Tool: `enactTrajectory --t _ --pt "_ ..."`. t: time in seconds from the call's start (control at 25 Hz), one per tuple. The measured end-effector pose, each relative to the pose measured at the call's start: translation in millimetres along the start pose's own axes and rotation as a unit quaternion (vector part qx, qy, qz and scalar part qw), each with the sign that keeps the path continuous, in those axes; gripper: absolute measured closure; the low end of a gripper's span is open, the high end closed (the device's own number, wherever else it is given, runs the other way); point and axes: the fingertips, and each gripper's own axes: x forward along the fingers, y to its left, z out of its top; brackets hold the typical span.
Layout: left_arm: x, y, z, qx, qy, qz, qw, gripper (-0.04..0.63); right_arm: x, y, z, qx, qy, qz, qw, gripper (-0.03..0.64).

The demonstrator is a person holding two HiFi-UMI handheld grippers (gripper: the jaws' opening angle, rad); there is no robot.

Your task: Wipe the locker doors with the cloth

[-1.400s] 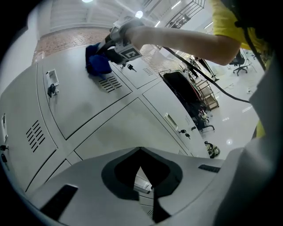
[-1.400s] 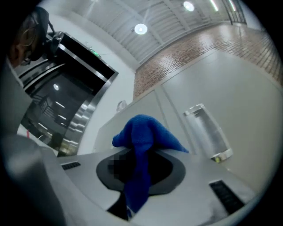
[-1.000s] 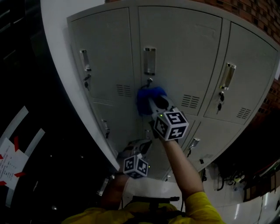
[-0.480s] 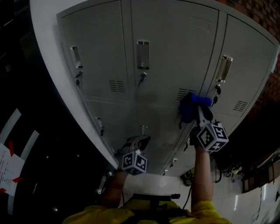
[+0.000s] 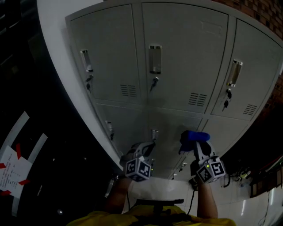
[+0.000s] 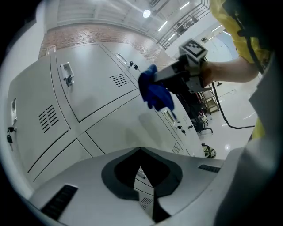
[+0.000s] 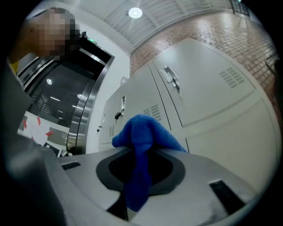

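Your right gripper (image 5: 197,145) is closed tight on the soft blue cloth (image 5: 191,137). In the right gripper view the cloth bunches up over the tips of the jaws, and a strip of it hangs down between them. In the head view the cloth is low and a little right of the middle. It sits in front of the bottom row of the pale grey metal locker doors (image 5: 181,57). It is very near one of the bottom doors, but you cannot tell if it touches. In the left gripper view the cloth is in the upper middle of the frame, and a soft shadow lies on the door under it. Your left gripper (image 5: 147,145) is closed too, with its jaws together and nothing between them. It is low in the middle of the head view, pointing at the bottom doors, well to the left of the cloth. Each gripper has a black and white marker cube on it, the left cube (image 5: 137,169) and the right cube (image 5: 211,171), both near the bottom of the frame. The three top doors fill the upper part of the head view. Each one has a shiny handle (image 5: 154,58), a key (image 5: 154,82) hanging under it and little air slits (image 5: 197,99) low down. A red brick wall (image 5: 265,13) shows in the upper right corner. Your yellow sleeves (image 5: 97,218) are at the very bottom edge.
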Motion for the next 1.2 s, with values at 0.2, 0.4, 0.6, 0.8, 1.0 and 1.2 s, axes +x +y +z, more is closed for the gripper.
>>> enactTrajectory --t 0.2,0.4,0.6,0.8,1.0,1.2 --pt "-6.8 -1.9 -14.3 -0.001 0.008 -0.016 0.9998 0.601 -71.4 -32.6 -65.4 -0.011 0.053 -0.085 0.995 0.545" --pt "-8.1 -13.4 -9.7 0.008 -0.008 -0.036 0.9993 0.601 -92.9 -25.3 -91.3 0.001 0.081 -0.096 0.992 0.545" --pt "-24.2 -44.0 -6.6 0.009 -0.012 -0.046 0.9989 0.601 -110.1 15.0 -98.7 0.014 0.077 -0.061 0.995 0.545" --pt "-62.1 -71.4 5.9 0.009 0.008 -0.030 0.9995 0.601 -155.5 32.8 -95.1 0.039 0.077 -0.042 0.995 0.545" --pt "-108.7 -134.1 35.2 0.006 0.021 -0.012 0.9997 0.601 -256.2 38.1 -79.4 0.032 0.071 -0.052 0.996 0.545" --pt "-177.2 -232.4 70.9 -0.007 0.030 -0.020 0.9993 0.601 -380.6 50.6 -74.2 0.021 0.088 -0.066 0.994 0.545"
